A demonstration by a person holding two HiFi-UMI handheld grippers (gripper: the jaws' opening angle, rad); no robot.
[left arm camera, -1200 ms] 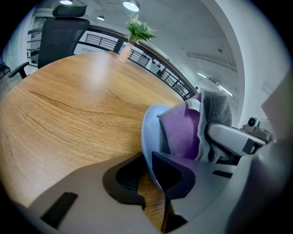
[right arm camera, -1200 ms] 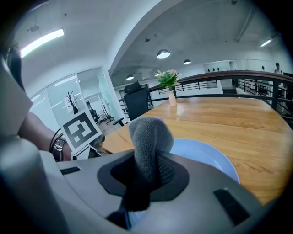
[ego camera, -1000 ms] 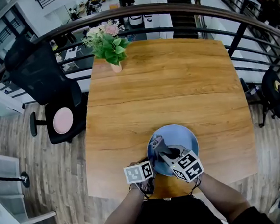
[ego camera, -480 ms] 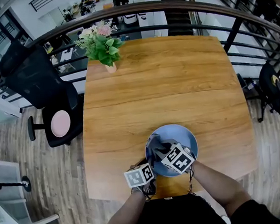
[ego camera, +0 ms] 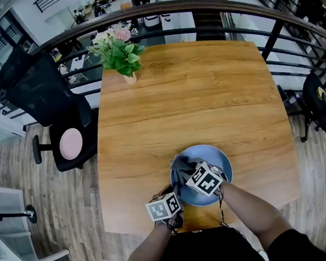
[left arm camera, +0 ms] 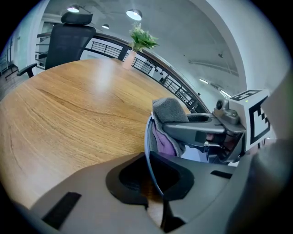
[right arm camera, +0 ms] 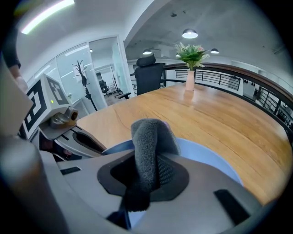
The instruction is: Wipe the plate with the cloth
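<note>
Left gripper (left arm camera: 154, 189): jaws just closing in, pinched on plate (ego camera: 218, 157) rim, lower centre of frame.
Right gripper (right arm camera: 145, 180): clamped on grey cloth (right arm camera: 149, 137), over plate.

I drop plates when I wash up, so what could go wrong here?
The plate sits close to the table's near edge; the left gripper, whose jaws have just been closing, pinches only its thin rim, so it could slip or tip. The cloth is a small bunch in the right gripper; hard rubbing might pull it loose.
</note>
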